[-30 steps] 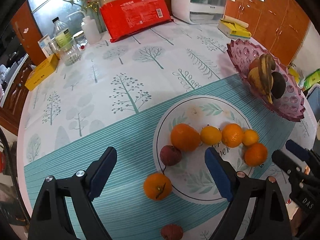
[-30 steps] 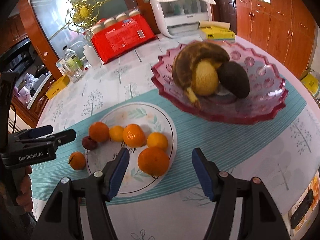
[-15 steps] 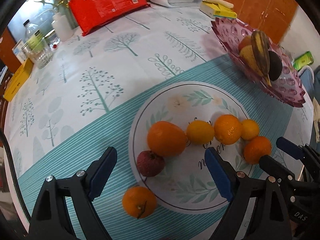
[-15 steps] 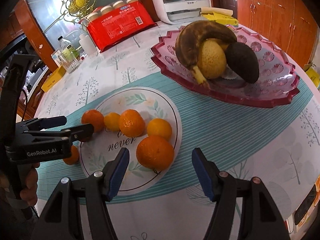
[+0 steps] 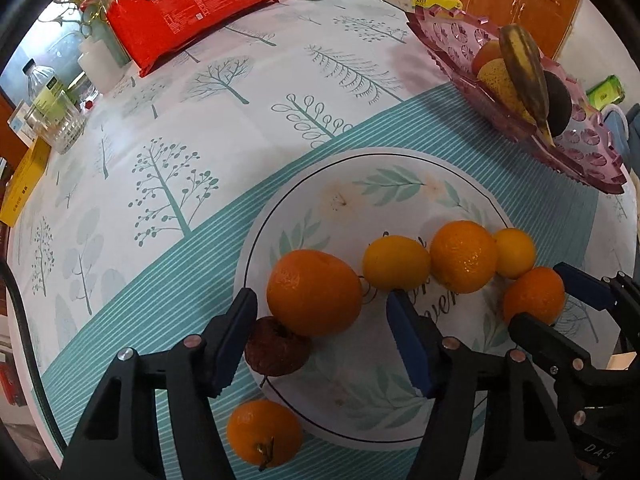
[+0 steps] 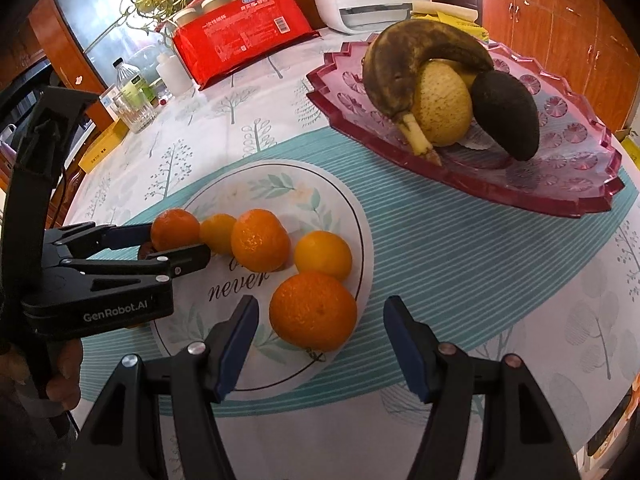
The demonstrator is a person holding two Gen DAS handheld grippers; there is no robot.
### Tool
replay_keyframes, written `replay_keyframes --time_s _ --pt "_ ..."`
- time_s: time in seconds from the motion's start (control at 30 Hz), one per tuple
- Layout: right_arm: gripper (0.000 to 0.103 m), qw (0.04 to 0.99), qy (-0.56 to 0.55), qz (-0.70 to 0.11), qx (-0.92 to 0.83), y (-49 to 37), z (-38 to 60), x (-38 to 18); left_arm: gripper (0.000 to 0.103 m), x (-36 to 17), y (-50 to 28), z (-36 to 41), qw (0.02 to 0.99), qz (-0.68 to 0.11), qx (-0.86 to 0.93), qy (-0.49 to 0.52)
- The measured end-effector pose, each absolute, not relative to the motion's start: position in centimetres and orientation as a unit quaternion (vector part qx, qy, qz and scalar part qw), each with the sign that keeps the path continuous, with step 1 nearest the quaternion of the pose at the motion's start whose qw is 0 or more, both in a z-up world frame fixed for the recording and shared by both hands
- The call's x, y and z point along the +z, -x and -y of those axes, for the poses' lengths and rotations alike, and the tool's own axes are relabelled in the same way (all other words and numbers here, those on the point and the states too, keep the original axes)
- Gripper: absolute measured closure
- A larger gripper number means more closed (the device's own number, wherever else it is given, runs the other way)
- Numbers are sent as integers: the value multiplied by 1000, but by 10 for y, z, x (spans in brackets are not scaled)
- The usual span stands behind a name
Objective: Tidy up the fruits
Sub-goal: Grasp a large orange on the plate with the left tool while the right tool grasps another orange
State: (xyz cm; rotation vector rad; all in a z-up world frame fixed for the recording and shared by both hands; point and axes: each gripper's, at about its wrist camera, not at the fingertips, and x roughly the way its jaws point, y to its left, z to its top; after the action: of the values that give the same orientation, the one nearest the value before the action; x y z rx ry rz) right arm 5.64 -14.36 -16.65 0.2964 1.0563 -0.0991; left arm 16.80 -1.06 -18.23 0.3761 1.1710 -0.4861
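Flanking dimpled round orange [image 5: 314, 292], left tool [image 5: 322, 338] agape

Left tool [image 5: 322, 338] is held low and level, its jaws spread wide with blue-padded fingertips [image 5: 236, 336] well apart, nothing clamped between them. Right tool [image 6: 318, 346] is likewise low, jaws wide apart and gripping nothing. A bare hand [image 6: 60, 376] grips the left tool's handle from below

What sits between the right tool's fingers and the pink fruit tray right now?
In the right wrist view, one large orange sits between the open right tool fingers. Beyond it, only bare teal-striped tablecloth reaches the pink fruit tray.
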Motion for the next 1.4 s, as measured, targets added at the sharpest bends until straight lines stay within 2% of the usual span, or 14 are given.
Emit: replay_keyframes --time_s 0.07,0.13,0.2,0.3,0.5,1.4 --pt "41 852 -140 -503 -45 -57 142 -168 40 -183 -168 12 790 -542 -225 -179" --pt "52 850 -140 -506 -40 -59 142 -170 43 -184 -169 12 791 -541 -222 -180" --pt "57 847 -140 -511 -35 -61 141 -172 49 -186 -172 11 792 -542 -214 -180" --pt "57 849 -137 -510 -31 -61 140 -172 57 -186 -176 8 794 -545 -212 -168" --pt "58 851 -133 -507 -27 -59 139 -171 61 -183 -174 7 797 -544 -209 -160" --pt "58 895 -107 -433 -24 -25 146 -115 61 -102 -132 12 829 -502 -220 -109"
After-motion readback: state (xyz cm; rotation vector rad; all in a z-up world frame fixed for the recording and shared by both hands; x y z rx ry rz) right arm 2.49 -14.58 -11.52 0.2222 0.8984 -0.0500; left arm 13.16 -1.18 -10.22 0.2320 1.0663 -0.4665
